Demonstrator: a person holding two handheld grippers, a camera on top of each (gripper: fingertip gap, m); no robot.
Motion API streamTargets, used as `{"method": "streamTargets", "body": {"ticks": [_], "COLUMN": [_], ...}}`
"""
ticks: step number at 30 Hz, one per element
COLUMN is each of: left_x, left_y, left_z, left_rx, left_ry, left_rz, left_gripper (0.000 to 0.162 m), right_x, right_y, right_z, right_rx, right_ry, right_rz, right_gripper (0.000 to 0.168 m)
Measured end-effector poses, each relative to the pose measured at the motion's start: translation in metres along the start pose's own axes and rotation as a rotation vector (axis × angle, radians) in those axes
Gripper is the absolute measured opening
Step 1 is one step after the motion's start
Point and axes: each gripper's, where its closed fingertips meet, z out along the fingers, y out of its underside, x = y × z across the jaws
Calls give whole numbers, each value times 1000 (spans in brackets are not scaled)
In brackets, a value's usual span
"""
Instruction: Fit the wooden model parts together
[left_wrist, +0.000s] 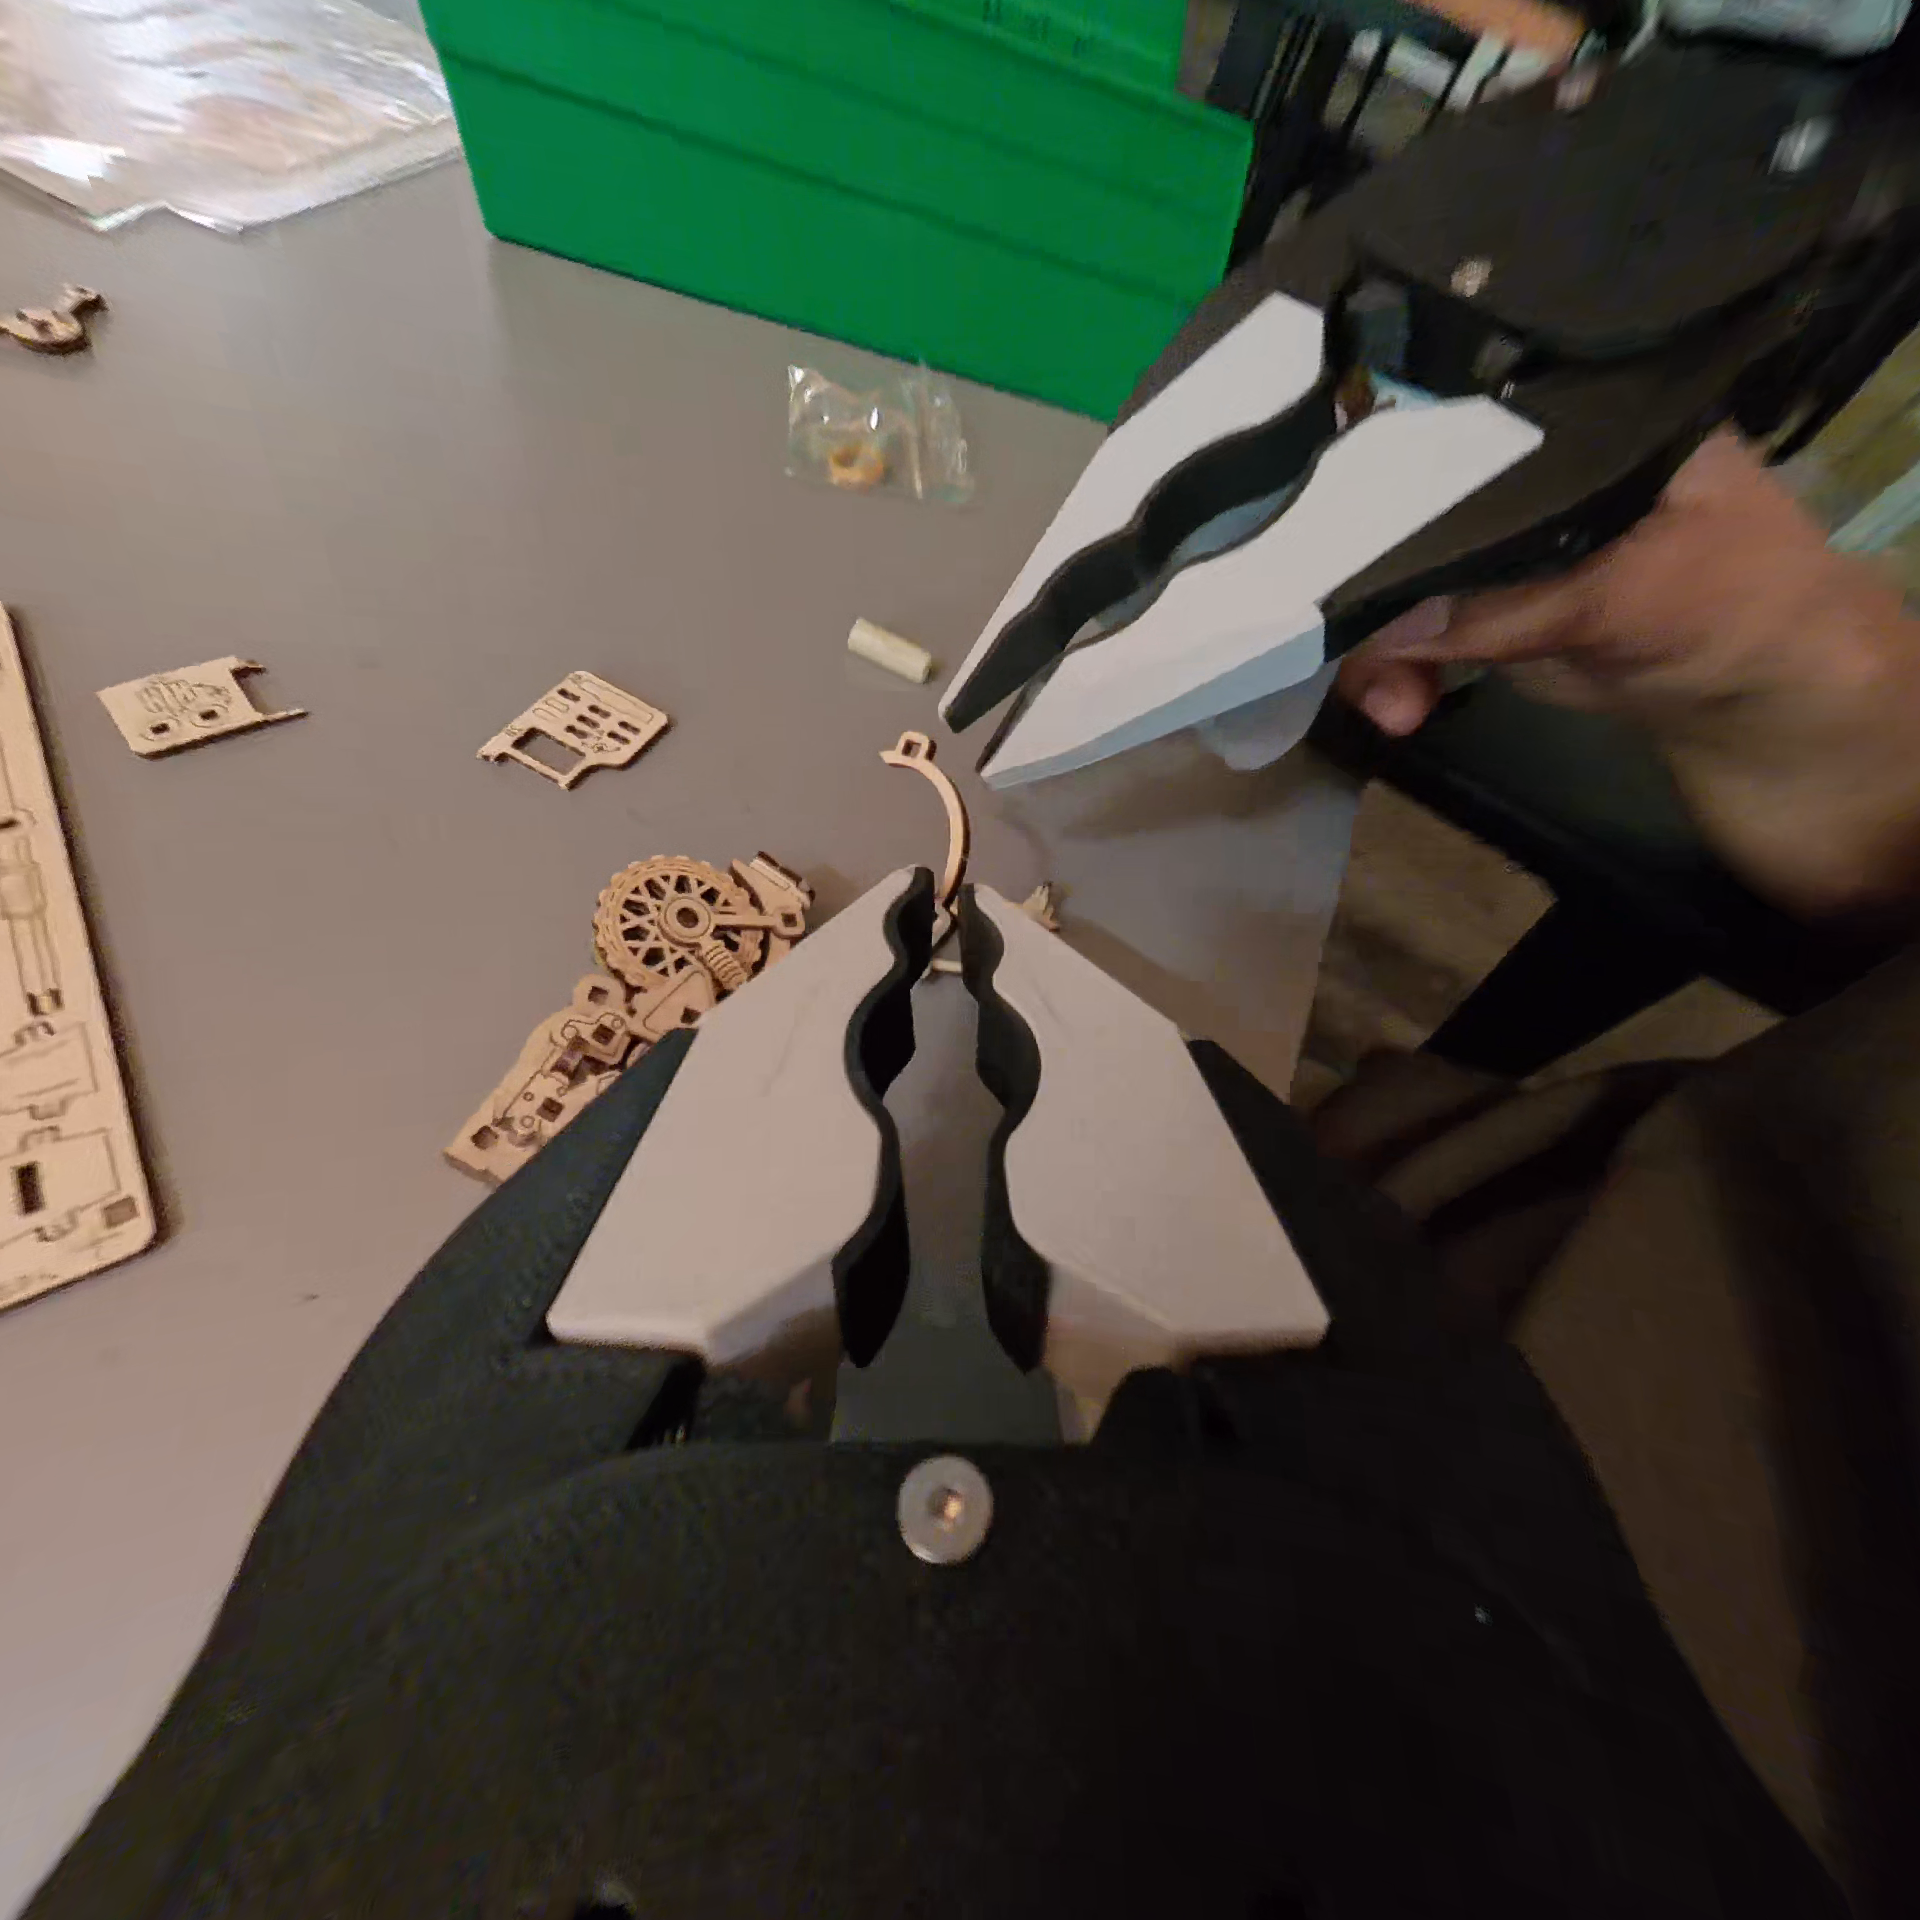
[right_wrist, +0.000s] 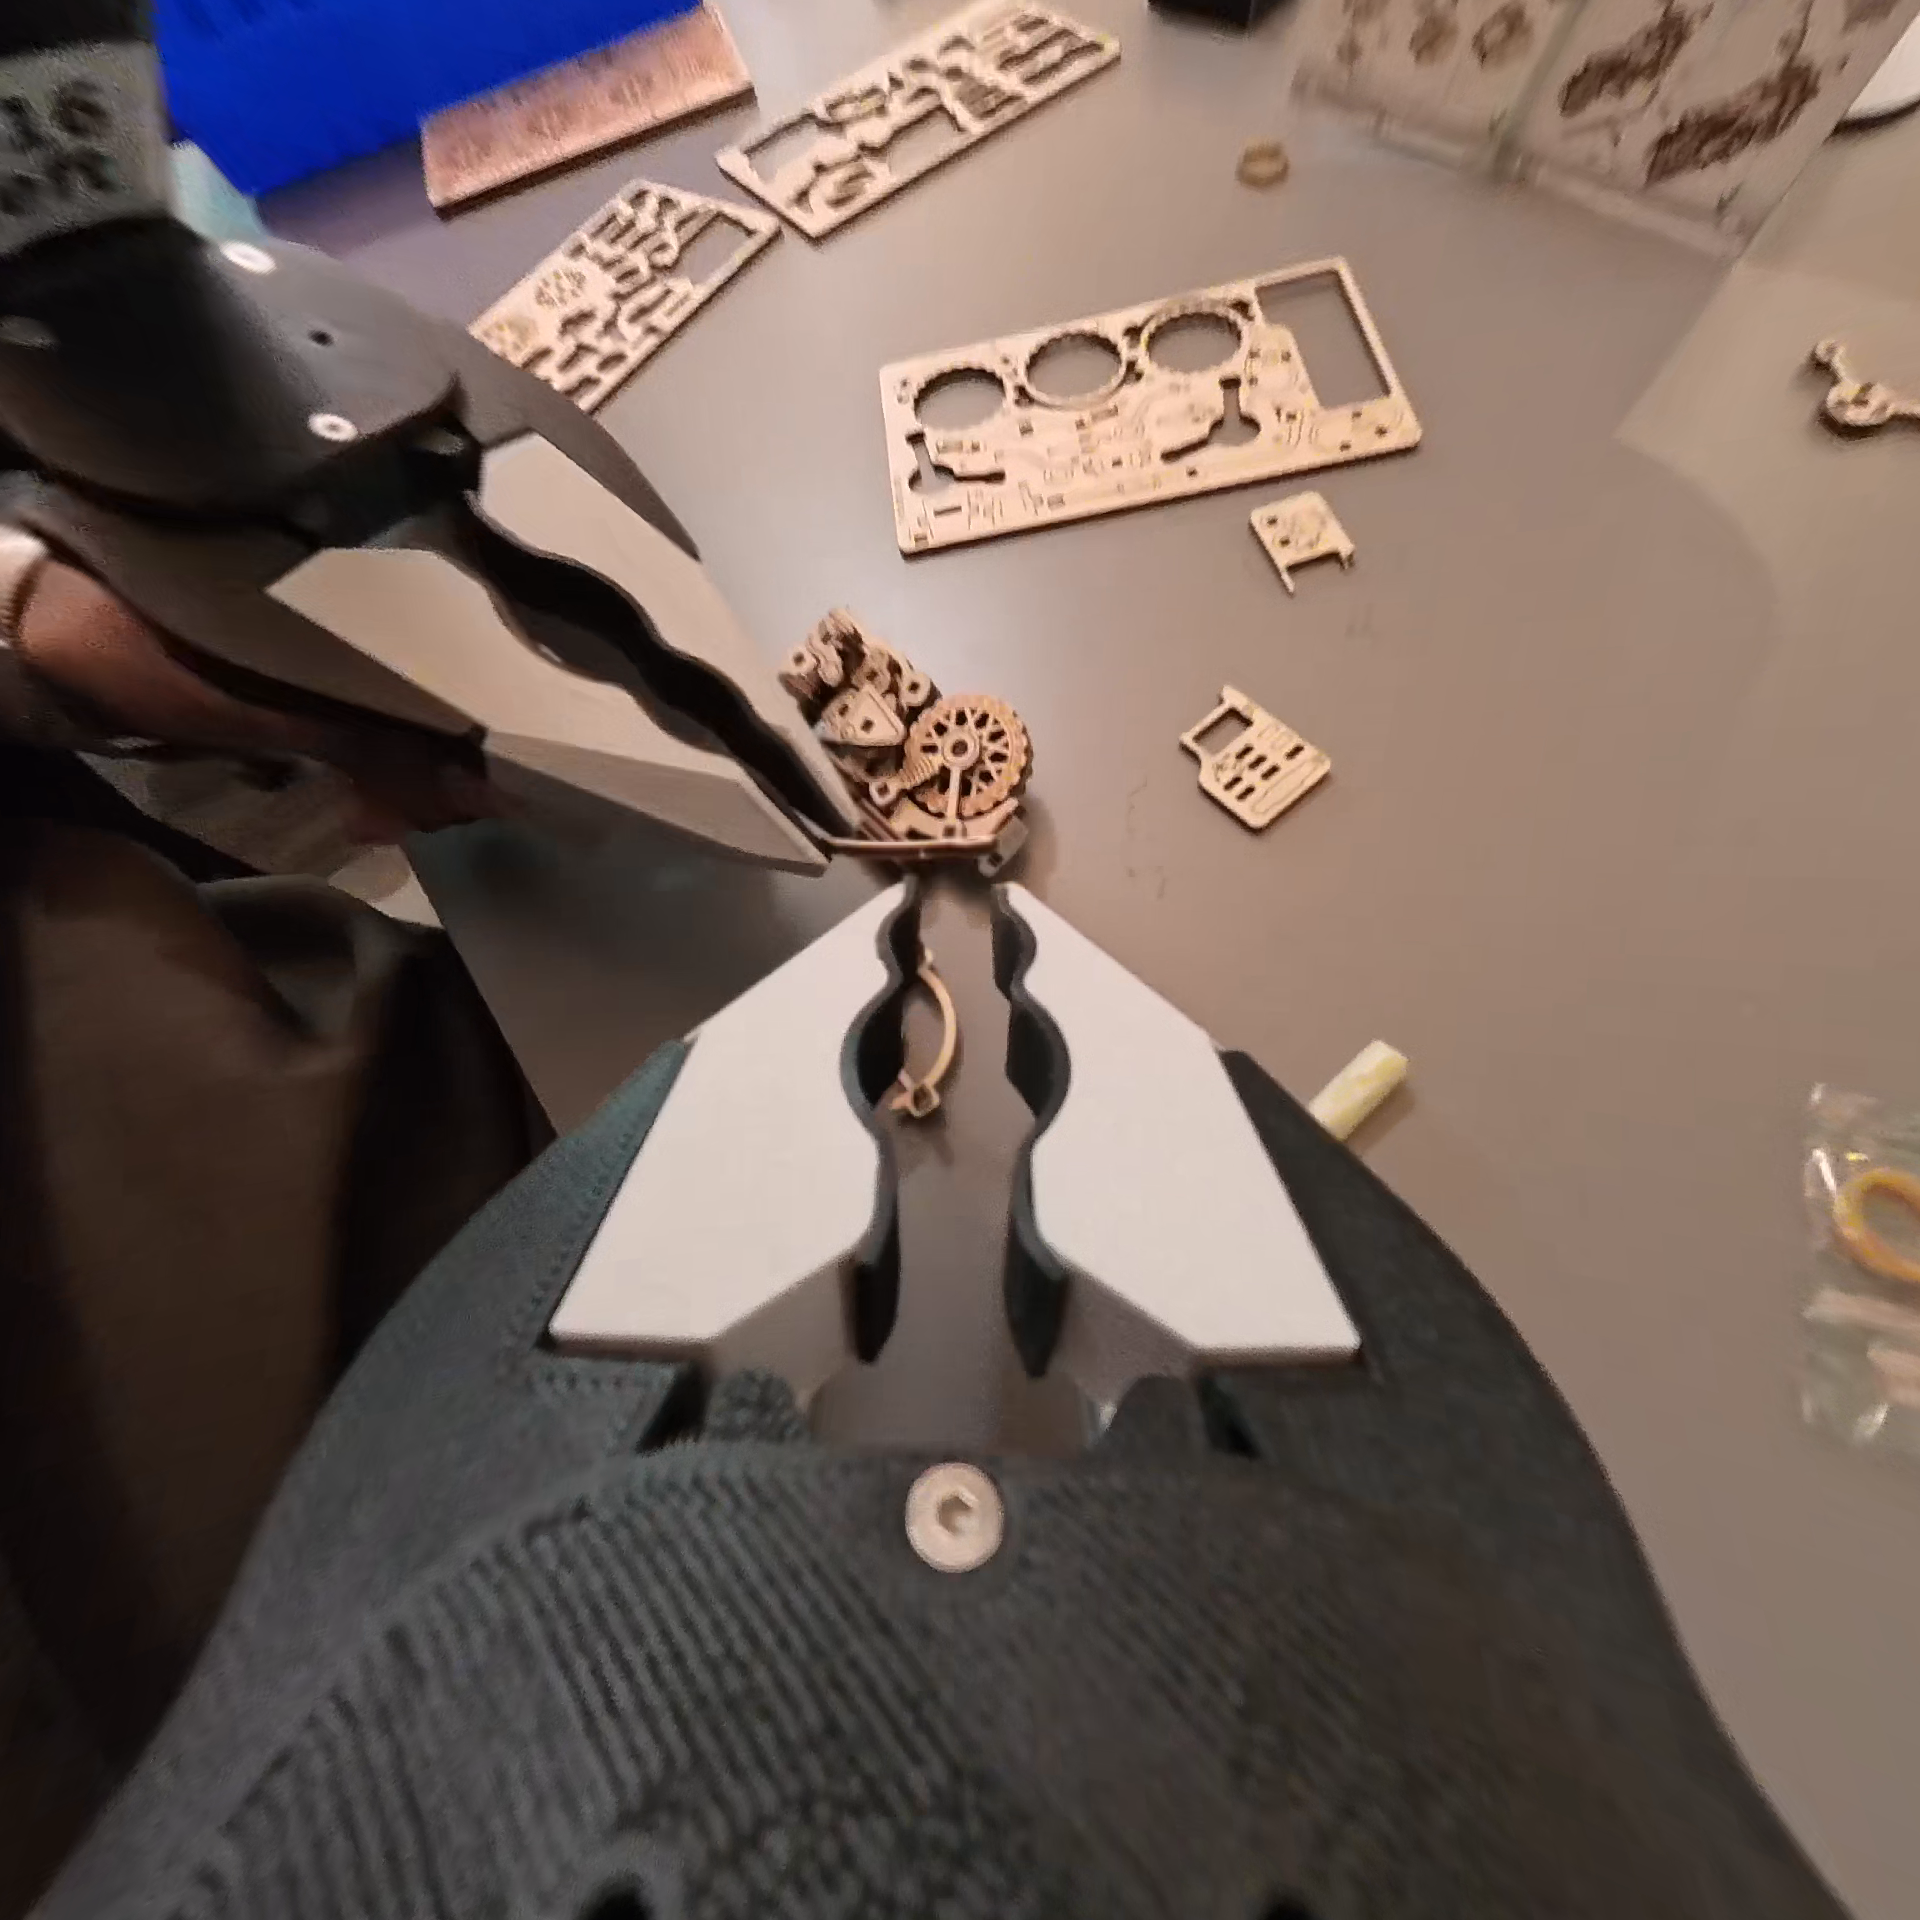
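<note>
Grey tabletop (left_wrist: 416, 499), matte, scattered with laser-cut wooden parts. Left gripper (left_wrist: 943, 902): jaws pinched on the lower end of a thin curved wooden arc piece (left_wrist: 954, 821); the arc rises from the tips and ends in a small square loop at the top. In the right wrist view the same gripper comes in from the left, its tips at the arc, which appears edge-on just above the right gripper's tips.

Right gripper (right_wrist: 954, 896): jaws parted by a narrow gap, nothing pinched between them. A second curved wooden piece (right_wrist: 932, 1044) shows within that gap; whether it lies on the tabletop below or touches a finger, cannot tell. In the left wrist view the right gripper (left_wrist: 971, 740) points down-left, tips just beside the arc's looped end, apart from it. A hand (left_wrist: 1621, 665) grips its handle.

Partly built wooden model (left_wrist: 665, 987), with spoked gear wheel, lies on the tabletop just left of the left gripper; in the right wrist view it sits just beyond both sets of tips.

Around it:
- two small flat cut-out panels (left_wrist: 577, 727), (left_wrist: 192, 707)
- cream cylinder (left_wrist: 888, 650)
- clear plastic bag (left_wrist: 878, 436) of small bits
- punched-out part sheets (right_wrist: 1143, 416)
- green box (left_wrist: 831, 177) at the far edge
</note>
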Motion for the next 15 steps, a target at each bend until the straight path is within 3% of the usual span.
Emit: {"method": "streamTargets", "body": {"ticks": [4, 10, 15], "left_x": [-8, -10, -5], "left_y": [-8, -9, -11], "left_z": [-4, -2, -2], "left_rx": [71, 81, 91], "left_ry": [19, -52, -72], "left_rz": [-137, -74, -15], "left_gripper": [1, 1, 1], "right_x": [-10, -18, -13], "right_y": [-9, -12, -14], "right_z": [0, 15, 13], "right_rx": [63, 111, 139], "right_ry": [-65, -107, -100], "right_rz": [37, 238, 291], "right_gripper": [12, 14, 12]}}
